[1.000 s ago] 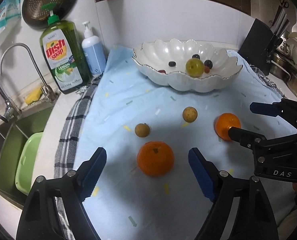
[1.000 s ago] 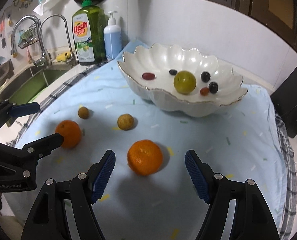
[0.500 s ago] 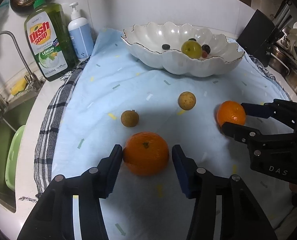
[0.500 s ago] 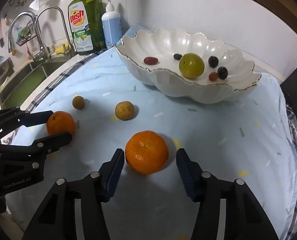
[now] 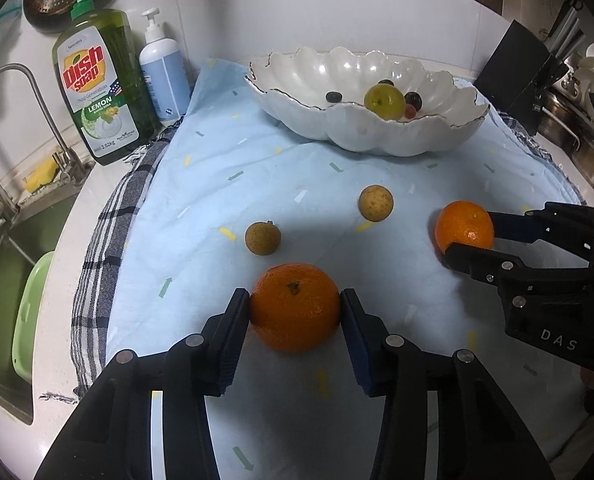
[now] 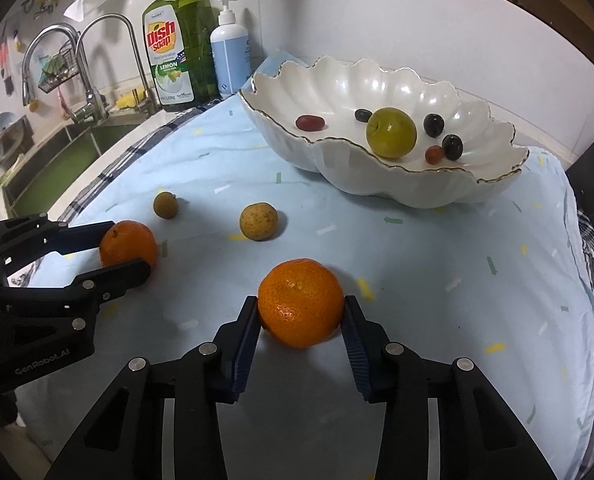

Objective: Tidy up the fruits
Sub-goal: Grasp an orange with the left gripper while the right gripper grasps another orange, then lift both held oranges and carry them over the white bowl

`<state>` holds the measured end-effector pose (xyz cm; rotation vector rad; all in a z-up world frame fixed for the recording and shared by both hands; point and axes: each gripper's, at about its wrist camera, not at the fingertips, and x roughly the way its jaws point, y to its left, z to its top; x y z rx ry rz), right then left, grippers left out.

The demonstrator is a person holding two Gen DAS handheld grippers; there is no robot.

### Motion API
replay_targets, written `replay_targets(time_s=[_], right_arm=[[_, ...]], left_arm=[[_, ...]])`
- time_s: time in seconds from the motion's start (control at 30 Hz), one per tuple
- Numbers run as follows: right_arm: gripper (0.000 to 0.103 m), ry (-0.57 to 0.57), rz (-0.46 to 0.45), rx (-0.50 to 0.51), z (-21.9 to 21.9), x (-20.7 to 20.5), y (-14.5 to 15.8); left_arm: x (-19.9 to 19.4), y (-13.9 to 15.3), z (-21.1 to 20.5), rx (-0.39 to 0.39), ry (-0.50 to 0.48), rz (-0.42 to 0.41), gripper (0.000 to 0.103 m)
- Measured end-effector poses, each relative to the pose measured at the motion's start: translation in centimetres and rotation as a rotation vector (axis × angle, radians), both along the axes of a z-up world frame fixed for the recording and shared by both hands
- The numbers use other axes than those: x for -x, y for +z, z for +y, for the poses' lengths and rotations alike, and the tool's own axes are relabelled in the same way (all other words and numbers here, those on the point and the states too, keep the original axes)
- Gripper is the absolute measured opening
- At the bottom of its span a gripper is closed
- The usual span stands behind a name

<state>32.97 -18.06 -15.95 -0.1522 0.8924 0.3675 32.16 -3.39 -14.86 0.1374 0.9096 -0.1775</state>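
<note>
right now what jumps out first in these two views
Two bright oranges on the pale blue cloth, each pinched by a hand-held gripper: the left hand-held gripper shuts on the left orange, the right hand-held gripper on the right orange. Behind them sits a white scalloped bowl holding a green fruit and small dark grapes.

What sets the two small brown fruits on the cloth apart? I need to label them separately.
The left brown fruit is darker, olive-brown, with a stem nub; the right brown fruit is paler, yellowish and speckled, with no nub visible. The left one lies nearer the left gripper, the right one nearer the bowl. Both are round, similar in size and loose on the blue cloth.
</note>
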Motion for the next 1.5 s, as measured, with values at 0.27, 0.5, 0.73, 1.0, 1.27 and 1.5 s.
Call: replay_targets(time_s=[0.27,0.5,0.73,1.0,1.27,1.5], right_arm=[[0.042,0.008,-0.035,-0.028,0.0,0.9,1.9],[0.042,0.001,-0.088,-0.044,-0.5,1.5,4.2],[0.042,-0.003,-0.156,-0.064,-0.8,2.1,6.7],[0.042,-0.025,-0.217,-0.091,-1.6,2.2,8.7],[0.042,-0.069,-0.278,-0.111,-2.5,1.6,10.1],[0.042,-0.085,-0.313,-0.098,-2.7,0.4,10.8]], left_arm=[[0.7,1.9,0.0,0.02,-0.003,-0.045,0.045],[1.1,3.9,-0.3,0.033,-0.017,-0.099,0.045],[1.5,6.3,-0.6,0.042,-0.036,-0.176,0.045],[1.7,8.4,-1.2,0.059,-0.05,-0.246,0.045],[1.0,10.1,-1.9,0.068,-0.064,-0.298,0.045],[-0.2,11.3,-2.5,0.059,-0.074,-0.349,0.045]])
